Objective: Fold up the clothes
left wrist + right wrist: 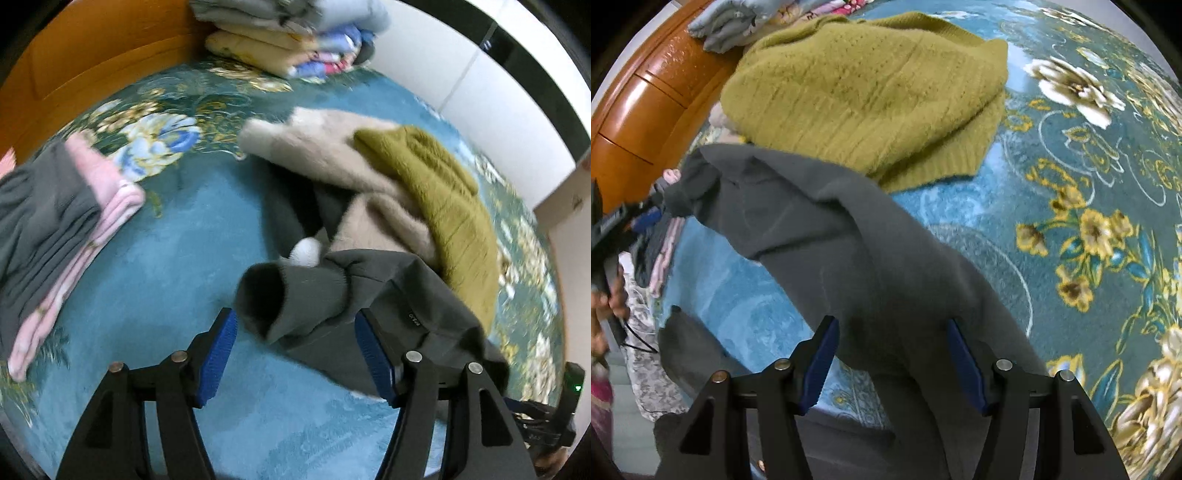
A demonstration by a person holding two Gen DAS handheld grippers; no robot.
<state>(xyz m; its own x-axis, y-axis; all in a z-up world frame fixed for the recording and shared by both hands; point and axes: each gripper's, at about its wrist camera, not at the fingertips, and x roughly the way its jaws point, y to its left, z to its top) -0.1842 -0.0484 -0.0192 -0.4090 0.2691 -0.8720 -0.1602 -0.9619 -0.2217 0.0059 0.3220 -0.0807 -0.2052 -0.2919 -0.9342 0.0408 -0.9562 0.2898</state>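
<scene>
- Dark grey garment [849,236]: soft fleece-like knit, lying in a loose diagonal band across the near part of the bed, its far end resting against the olive sweater. A ribbed cuff [258,299], open like a tube, lies at its left end.
- Handling, judged: light, limp, no stiffness; it will sag and bunch when lifted. The napped surface should grip well on the pads. Best taken at the cuff or along a seam or hem, not mid-panel.
- Left tool [295,347]: jaws spread, pointing steeply down. The cuff lies between the blue pads without being pressed; cloth lies against the right pad.
- Right tool [892,365]: jaws spread, the grey cloth passing between them; no pinch is visible.
- Olive sweater [864,96]: thick fuzzy knit, loosely heaped on the far side, partly over a beige fluffy garment [325,147].
- Folded pile [62,229]: grey and pink pieces, far left on the bed.
- Bed cover [1071,177]: teal plush with floral print, carrying everything.
- Stacked bedding [291,33]: far end, by the wooden headboard [92,55].
</scene>
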